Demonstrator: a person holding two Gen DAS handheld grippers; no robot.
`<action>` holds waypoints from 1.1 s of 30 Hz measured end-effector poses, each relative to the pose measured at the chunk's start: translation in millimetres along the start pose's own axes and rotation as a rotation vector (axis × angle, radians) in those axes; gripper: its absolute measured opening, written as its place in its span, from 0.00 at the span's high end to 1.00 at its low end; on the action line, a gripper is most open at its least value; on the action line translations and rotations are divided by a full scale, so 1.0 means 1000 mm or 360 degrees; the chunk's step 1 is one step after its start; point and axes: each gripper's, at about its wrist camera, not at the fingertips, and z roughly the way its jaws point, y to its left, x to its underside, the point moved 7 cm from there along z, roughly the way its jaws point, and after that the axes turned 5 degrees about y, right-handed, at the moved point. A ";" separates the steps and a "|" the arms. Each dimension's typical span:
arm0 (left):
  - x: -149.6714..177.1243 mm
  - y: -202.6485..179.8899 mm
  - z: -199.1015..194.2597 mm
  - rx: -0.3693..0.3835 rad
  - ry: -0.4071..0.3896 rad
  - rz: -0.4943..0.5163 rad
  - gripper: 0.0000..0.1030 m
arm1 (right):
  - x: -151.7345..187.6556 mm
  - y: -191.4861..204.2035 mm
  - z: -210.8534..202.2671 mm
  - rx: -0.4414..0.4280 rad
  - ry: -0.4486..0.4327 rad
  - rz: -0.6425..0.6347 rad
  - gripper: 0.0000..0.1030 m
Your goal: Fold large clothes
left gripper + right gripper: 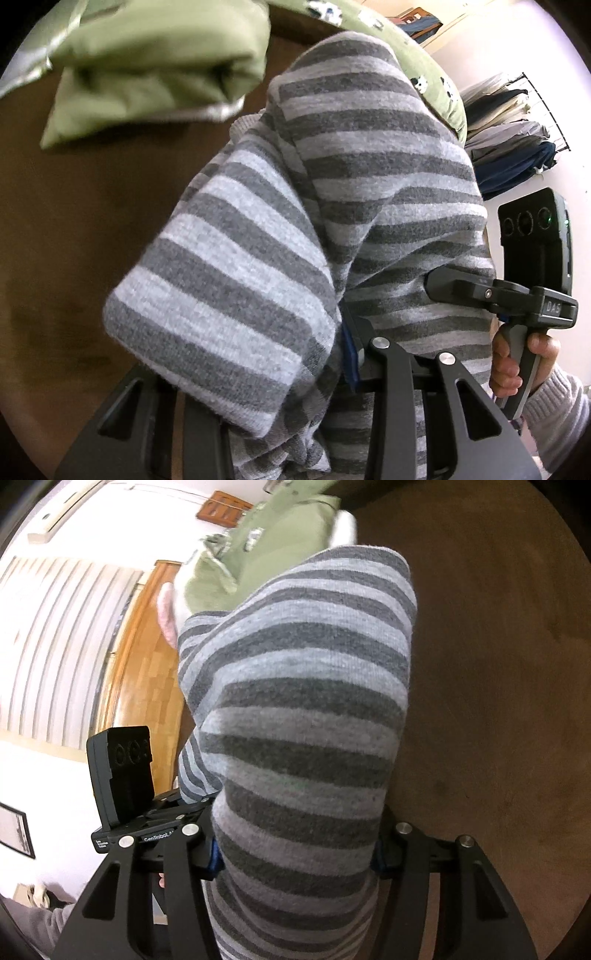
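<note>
While both grippers hold it up, the striped sweater [295,709] hangs bunched above the brown table [498,701], neither flat nor folded; the right gripper [295,853] pinches a thick roll of the knit between its blue-padded jaws, the cloth filling the whole gap; the left gripper [258,387] also has a wad of the same sweater between its fingers, though its near finger is buried under the fabric, so the grip is judged from the draping rather than seen outright; a hand [517,362] in a pale knitted sleeve works the right gripper's handle at the edge of the left view. Beyond the sweater lies a folded green garment [155,66] on the table, apparently finished; farther off, more clothes hang on a rack [517,122] by the wall. By this showing one piece is done and the sweater's fold is only beginning or midway; laying it down and squaring it remains.
</note>
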 end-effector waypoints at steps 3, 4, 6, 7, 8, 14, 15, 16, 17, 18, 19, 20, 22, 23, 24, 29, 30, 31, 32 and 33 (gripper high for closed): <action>-0.005 -0.016 -0.034 -0.0023 -0.0040 0.0023 0.63 | -0.003 0.031 -0.024 -0.0027 -0.0032 -0.0043 0.45; -0.006 -0.022 -0.046 -0.0031 -0.0051 0.0034 0.63 | -0.004 0.043 -0.033 -0.0035 -0.0041 -0.0057 0.45; -0.008 -0.034 -0.074 -0.0048 -0.0071 0.0062 0.63 | -0.003 0.061 -0.051 -0.0045 -0.0057 -0.0082 0.45; -0.008 -0.040 -0.087 -0.0053 -0.0082 0.0076 0.63 | -0.002 0.071 -0.059 -0.0051 -0.0066 -0.0091 0.45; -0.007 -0.047 -0.104 -0.0061 -0.0097 0.0100 0.63 | -0.001 0.083 -0.069 -0.0055 -0.0075 -0.0103 0.45; 0.007 -0.077 -0.166 -0.0085 -0.0157 0.0116 0.63 | 0.015 0.126 -0.115 -0.0071 -0.0078 -0.0173 0.45; 0.010 -0.081 -0.171 -0.0087 -0.0167 0.0108 0.63 | 0.017 0.131 -0.119 -0.0065 -0.0082 -0.0186 0.45; 0.012 -0.085 -0.175 -0.0087 -0.0175 0.0099 0.63 | 0.023 0.133 -0.123 -0.0063 -0.0086 -0.0202 0.45; 0.014 -0.088 -0.180 -0.0085 -0.0187 0.0083 0.63 | 0.027 0.137 -0.126 -0.0068 -0.0090 -0.0217 0.45; 0.017 -0.088 -0.182 -0.0083 -0.0194 0.0078 0.63 | 0.029 0.140 -0.127 -0.0074 -0.0094 -0.0227 0.45; 0.018 -0.087 -0.186 -0.0083 -0.0201 0.0073 0.63 | 0.024 0.146 -0.120 -0.0077 -0.0095 -0.0229 0.45; 0.018 -0.087 -0.188 -0.0087 -0.0205 0.0069 0.63 | 0.024 0.147 -0.120 -0.0079 -0.0096 -0.0230 0.45; 0.019 -0.084 -0.189 -0.0089 -0.0206 0.0068 0.63 | 0.023 0.143 -0.119 -0.0075 -0.0098 -0.0242 0.45; 0.015 -0.084 -0.190 -0.0086 -0.0208 0.0063 0.63 | 0.022 0.139 -0.120 -0.0077 -0.0099 -0.0240 0.45; 0.012 -0.084 -0.190 -0.0089 -0.0209 0.0064 0.63 | 0.016 0.139 -0.116 -0.0074 -0.0101 -0.0241 0.45; -0.003 -0.073 -0.196 -0.0106 -0.0223 0.0091 0.63 | 0.011 0.148 -0.114 -0.0082 -0.0112 -0.0258 0.45; -0.004 -0.073 -0.198 -0.0107 -0.0227 0.0094 0.63 | 0.007 0.153 -0.112 -0.0082 -0.0114 -0.0265 0.45; -0.009 -0.069 -0.200 -0.0108 -0.0235 0.0092 0.63 | 0.008 0.155 -0.112 -0.0082 -0.0111 -0.0276 0.45; -0.014 -0.065 -0.202 -0.0109 -0.0242 0.0094 0.63 | 0.002 0.158 -0.109 -0.0079 -0.0113 -0.0289 0.45; -0.021 -0.060 -0.204 -0.0109 -0.0251 0.0091 0.63 | -0.002 0.159 -0.107 -0.0078 -0.0115 -0.0298 0.45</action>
